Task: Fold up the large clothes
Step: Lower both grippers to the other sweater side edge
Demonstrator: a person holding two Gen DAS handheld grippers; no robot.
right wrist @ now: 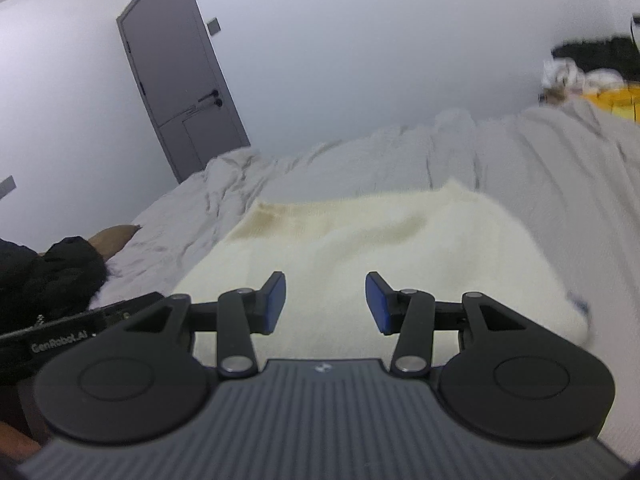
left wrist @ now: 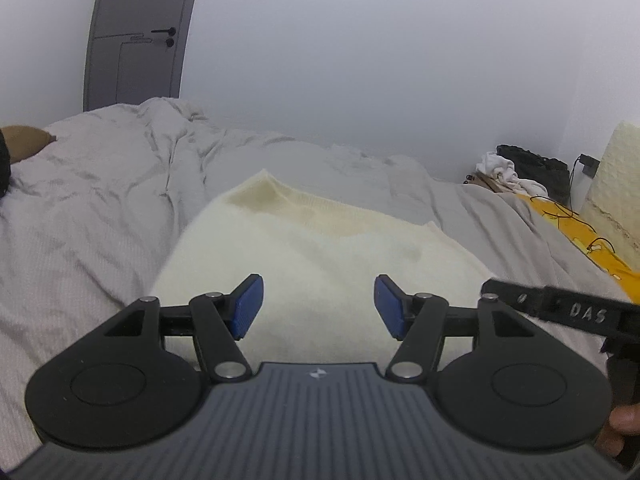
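Observation:
A cream knitted garment (left wrist: 304,248) lies folded on the grey bedsheet (left wrist: 88,208), its neckline at the far end. My left gripper (left wrist: 319,306) hovers over its near part, open, with nothing between the blue pads (left wrist: 248,304). In the right wrist view the same cream garment (right wrist: 360,248) spreads ahead, and my right gripper (right wrist: 325,304) stands open above it, empty between its blue pads (right wrist: 276,300). The right gripper's black body (left wrist: 560,312) shows at the right edge of the left wrist view, and the left gripper's body (right wrist: 80,332) at the lower left of the right wrist view.
A grey door (left wrist: 136,32) stands behind the bed. Yellow cloth (left wrist: 576,228), white and dark clothes (left wrist: 520,176) and a cream item (left wrist: 616,184) pile at the right. A dark garment (right wrist: 44,280) and a brown cushion (right wrist: 112,240) lie at the left. A hand (left wrist: 618,432) holds the right gripper.

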